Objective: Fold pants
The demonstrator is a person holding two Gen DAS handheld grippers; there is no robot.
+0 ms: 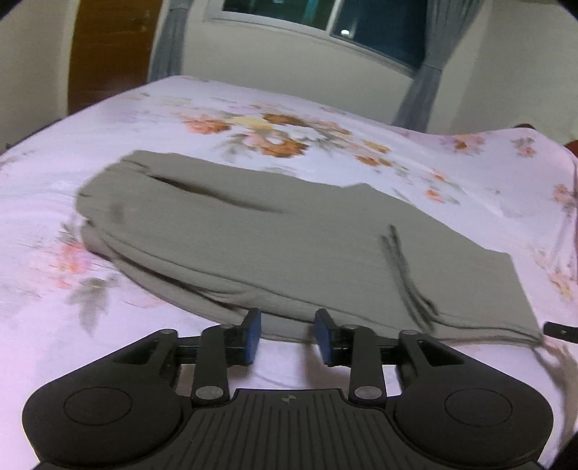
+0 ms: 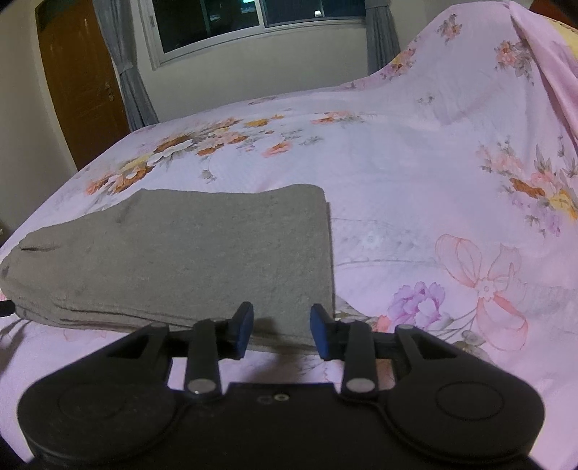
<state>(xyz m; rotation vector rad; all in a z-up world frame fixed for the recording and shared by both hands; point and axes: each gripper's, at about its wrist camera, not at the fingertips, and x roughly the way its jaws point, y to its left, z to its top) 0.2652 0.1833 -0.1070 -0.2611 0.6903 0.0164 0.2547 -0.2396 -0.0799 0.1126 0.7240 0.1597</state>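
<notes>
The bed (image 1: 325,119) filled most of both views, covered w/ a pale pink sheet (image 2: 397,180) printed in orange, yellow and lilac flowers; at the right end the sheet rose over a raised hump. Behind it stood a cream wall, a window (image 2: 253,21) w/ dark panes, grey curtains (image 2: 126,72) on either side and a brown wooden door (image 2: 79,79) at the left. The pants (image 1: 281,246) lay on the sheet near the front edge, grey-green, already folded into a thick flat stack w/ several layers showing along the near edge; in the left view a pocket slit ran across the top and a dark crease sat toward the right end, the picture being blurred. In the right view the pants (image 2: 188,253) showed a straight folded edge on their right side. The left gripper (image 1: 287,334) sat low over the sheet just in front of the stack, blue pads spread apart w/ nothing between them, tips about at the near edge of the cloth. The right gripper (image 2: 280,330) was likewise spread wide and held nothing, near the stack's front right corner. No readable writing or brand anywhere; only a small round mark on the left gripper's ribbed body, too small to make out.
</notes>
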